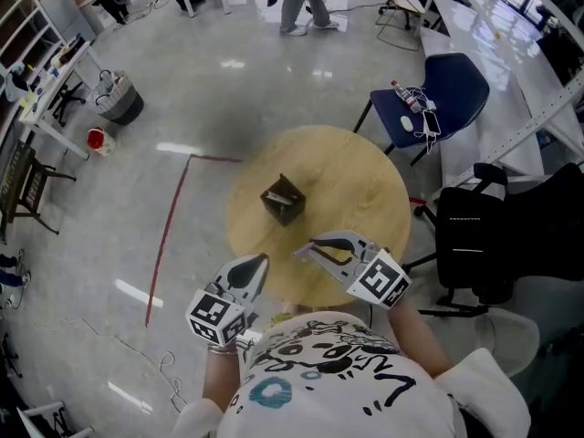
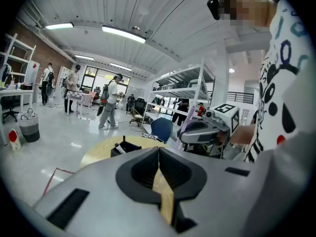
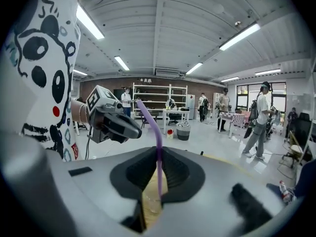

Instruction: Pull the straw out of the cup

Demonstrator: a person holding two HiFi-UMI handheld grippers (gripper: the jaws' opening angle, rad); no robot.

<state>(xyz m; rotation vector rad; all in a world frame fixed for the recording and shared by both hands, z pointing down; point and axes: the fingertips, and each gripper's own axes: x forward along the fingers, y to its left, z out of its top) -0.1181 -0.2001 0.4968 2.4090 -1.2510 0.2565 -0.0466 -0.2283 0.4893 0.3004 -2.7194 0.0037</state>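
A dark, box-shaped cup [image 1: 283, 199] stands in the middle of the round wooden table [image 1: 365, 190]; in the left gripper view the cup [image 2: 123, 149] shows past the jaws with a black stick poking up from it. My right gripper [image 1: 303, 250] hovers over the table's near edge, apart from the cup. In the right gripper view it [image 3: 159, 153] is shut on a purple straw [image 3: 152, 125] that rises and bends to the left. My left gripper [image 1: 261, 261] is beside it at the near edge, and it [image 2: 159, 150] is shut with nothing in it.
A blue chair [image 1: 438, 99] with small items on its seat stands at the far right of the table. A black bag [image 1: 484, 235] sits on the right. A red tape line [image 1: 169, 235] marks the floor on the left. People walk at the far end.
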